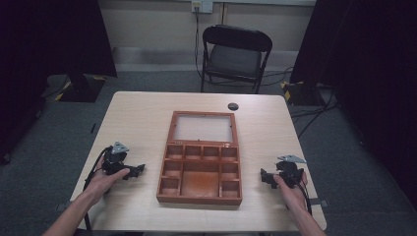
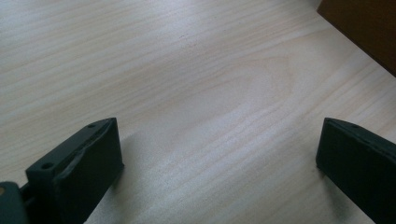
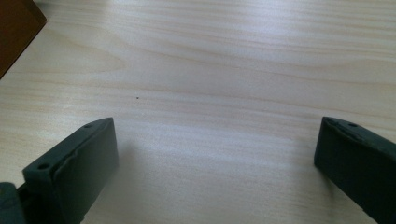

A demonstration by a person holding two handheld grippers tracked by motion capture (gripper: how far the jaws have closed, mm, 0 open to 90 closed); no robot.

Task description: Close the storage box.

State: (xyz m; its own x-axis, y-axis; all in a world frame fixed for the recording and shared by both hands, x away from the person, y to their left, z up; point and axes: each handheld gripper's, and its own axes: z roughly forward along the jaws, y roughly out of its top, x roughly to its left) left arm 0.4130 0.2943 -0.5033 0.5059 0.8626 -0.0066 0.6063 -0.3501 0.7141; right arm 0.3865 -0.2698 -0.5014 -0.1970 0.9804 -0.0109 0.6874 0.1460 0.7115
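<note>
A: Largest item first?

B: Tabletop (image 1: 137,118), pale wood grain, rectangular. In both gripper views bare grain lies between the jaws.

A: Next?

B: Folding chair (image 1: 235,55), black, on the floor at 12 o'clock beyond the tabletop, well apart from it.

A: And on the tabletop?

B: Wooden box (image 1: 201,160), reddish-brown, at centre. Lid laid back flat toward 12 o'clock, with a pale pane in its frame. Body divided into compartments: a row of small ones along the hinge side, small ones down both flanks, one large in the middle. Its corner (image 2: 369,28) shows at 1 o'clock in the left gripper view and (image 3: 16,32) at 10 o'clock in the right gripper view.

A: Claws?

B: Left claw (image 1: 138,170), at 9 o'clock of the box, near but apart; released, jaws wide, nothing between them. Right claw (image 1: 264,178), at 3 o'clock of the box, likewise apart; released, jaws wide, nothing held. Both point toward the box.

A: Smallest?

B: Round black disc (image 1: 233,106), on the tabletop at 1 o'clock of the box, near the far edge.
</note>
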